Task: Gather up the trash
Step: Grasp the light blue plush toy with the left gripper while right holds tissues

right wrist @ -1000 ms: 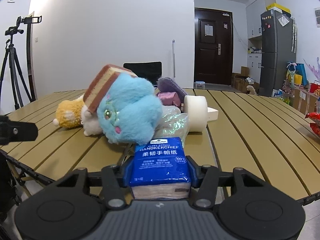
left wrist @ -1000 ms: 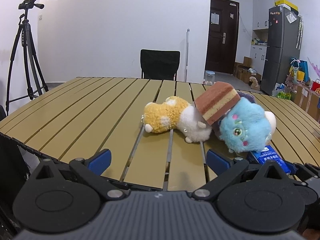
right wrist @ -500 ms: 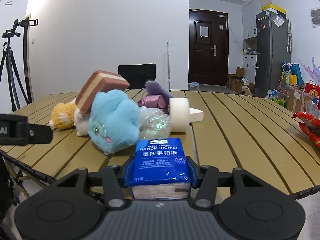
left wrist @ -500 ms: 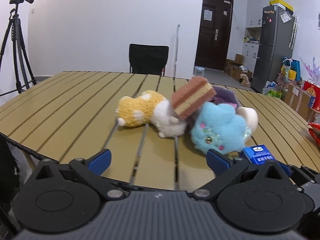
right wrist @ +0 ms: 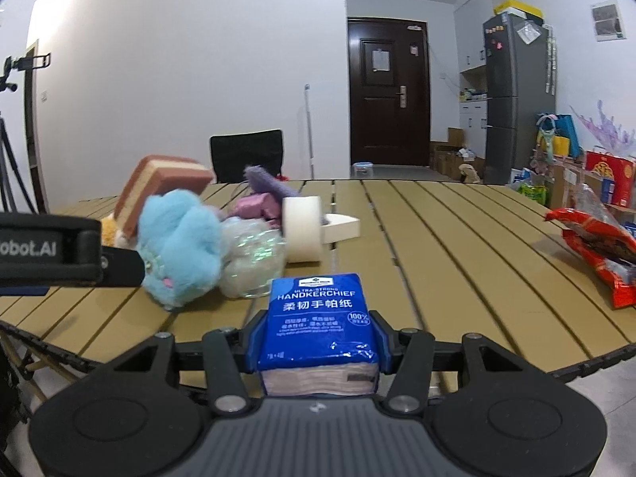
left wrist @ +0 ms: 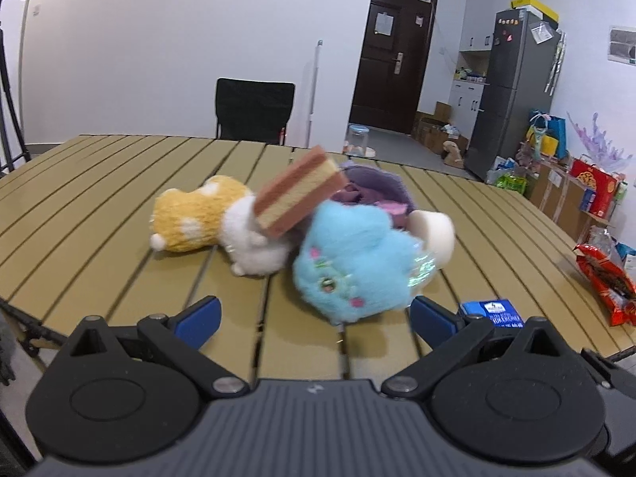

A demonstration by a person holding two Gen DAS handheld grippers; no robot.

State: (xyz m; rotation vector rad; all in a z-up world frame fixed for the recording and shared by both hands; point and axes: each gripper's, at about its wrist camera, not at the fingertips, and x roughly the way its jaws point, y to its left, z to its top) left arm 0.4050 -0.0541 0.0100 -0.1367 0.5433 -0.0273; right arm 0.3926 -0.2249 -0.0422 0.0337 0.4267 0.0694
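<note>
Right wrist: blue handkerchief pack point(right wrist: 318, 314), white lettering, pinkish tissue edges.

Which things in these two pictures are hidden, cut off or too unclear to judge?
- Purple thing: left view, mostly behind the blue plush; what it is cannot be told.
- Red wrapper: right view, blurred; contents unknown.
- Tissue pack: left view, partly behind the left tongs.
- Tripod: cut by the left edge.

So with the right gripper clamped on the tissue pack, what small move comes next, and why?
Probably carry the tissue pack off the table: the right gripper already pinches it, no bin shows, and the left gripper is open and empty.
</note>
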